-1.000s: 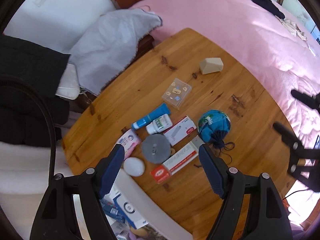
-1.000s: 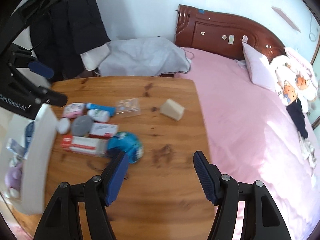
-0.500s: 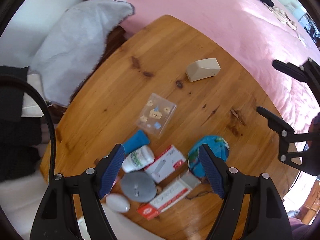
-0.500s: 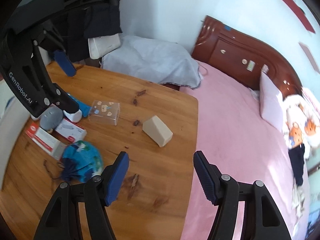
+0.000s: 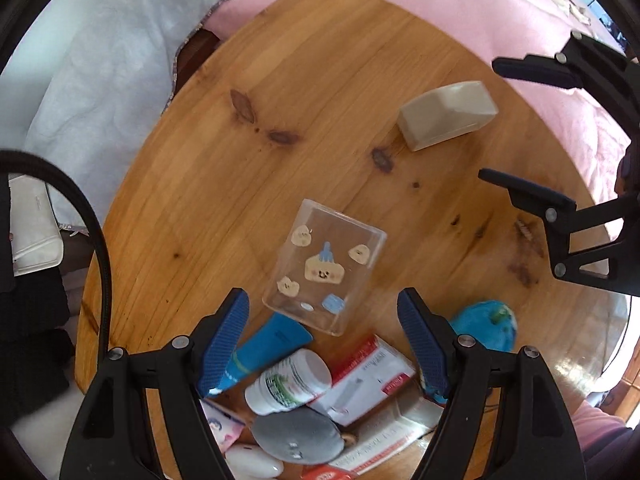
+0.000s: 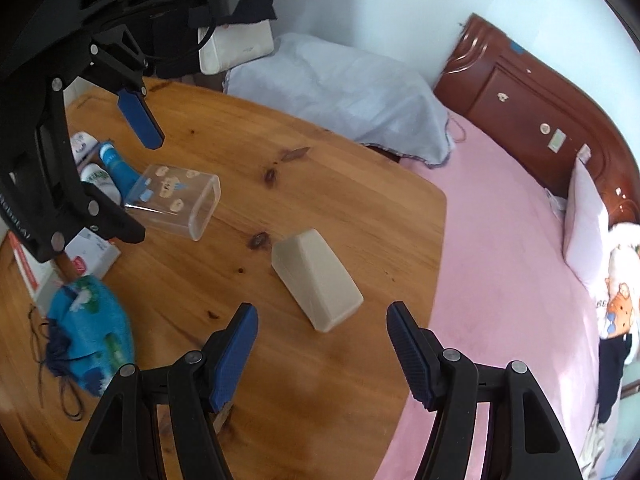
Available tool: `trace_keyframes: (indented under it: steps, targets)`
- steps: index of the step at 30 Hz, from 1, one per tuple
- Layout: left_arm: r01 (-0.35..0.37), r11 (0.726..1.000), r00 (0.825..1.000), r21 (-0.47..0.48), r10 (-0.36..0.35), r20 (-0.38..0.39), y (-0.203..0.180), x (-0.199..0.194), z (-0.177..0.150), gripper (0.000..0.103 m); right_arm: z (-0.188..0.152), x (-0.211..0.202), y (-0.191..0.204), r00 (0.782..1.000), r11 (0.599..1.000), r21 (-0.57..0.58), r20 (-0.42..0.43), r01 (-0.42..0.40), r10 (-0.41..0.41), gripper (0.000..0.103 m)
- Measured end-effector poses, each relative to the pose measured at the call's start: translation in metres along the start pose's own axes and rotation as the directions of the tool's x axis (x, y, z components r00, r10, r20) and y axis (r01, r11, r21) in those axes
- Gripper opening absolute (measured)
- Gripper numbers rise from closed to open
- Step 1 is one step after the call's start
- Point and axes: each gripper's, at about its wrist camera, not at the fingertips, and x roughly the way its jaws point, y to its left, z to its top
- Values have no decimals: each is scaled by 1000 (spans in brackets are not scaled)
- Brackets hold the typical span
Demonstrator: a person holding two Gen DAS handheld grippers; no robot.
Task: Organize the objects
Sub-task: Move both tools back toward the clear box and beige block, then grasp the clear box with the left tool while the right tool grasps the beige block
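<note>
**Now both grippers sit lower over the table than 1 second ago**

Now your left gripper [image 5: 322, 322] hangs close above the clear plastic box [image 5: 325, 266], where 1 second ago it looked down from high up on the whole cluster. Its 2 blue pads stand wide apart with nothing between them. Your right gripper [image 6: 322, 322] has swung from the bare wood beside the blue pouch to the beige wedge-shaped block [image 6: 316, 278], which now lies just ahead of its spread fingers, untouched. None of the objects has shifted on the wooden table [image 5: 328, 80] across these frames.

The clear plastic box lies on its side with its opening toward the block; the cartoon stickers sit on its wall, and you cannot tell whether anything is inside. The blue pouch [image 6: 90, 330] lies closed near the table's edge, its dark drawstring trailing on the wood; its contents are hidden.

Just behind the box, toward you, the cluster sits packed together: a blue tube [image 5: 264, 350], a white bottle [image 5: 290, 384] with a green label on its side, a red-and-white carton [image 5: 362, 380], a grey round pad [image 5: 298, 438]. The block sits well apart from them, near the edge by the pink bedspread [image 6: 512, 280].
</note>
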Motion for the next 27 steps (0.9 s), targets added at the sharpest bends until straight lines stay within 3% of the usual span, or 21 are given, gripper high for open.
trace_keyframes:
  steps: [13,15,17,20,27]
  targets:
    - [23,999,999,36,-22,-25,-4,16,17,77,13,27,3,996,994,-79,-31,-81,79,68]
    - [36,999,999,37,-35,-28,-5,16,18,67,15,29,-1,992,991,-59,-37,-121,118,63]
    - [49,998,999,42,-47,-27,-6,16,18,59,15,30,-4,985,985,-35,-43,-169,168,48]
    - [40,998,999,51,-40,-10,-9,13,19,56,15,29,-6,978,979,-7,-50,-204,203,26]
    - [50,998,999,34,-50,18,-17,5,17,54,10,24,-3,980,981,44,-48,-190,192,26]
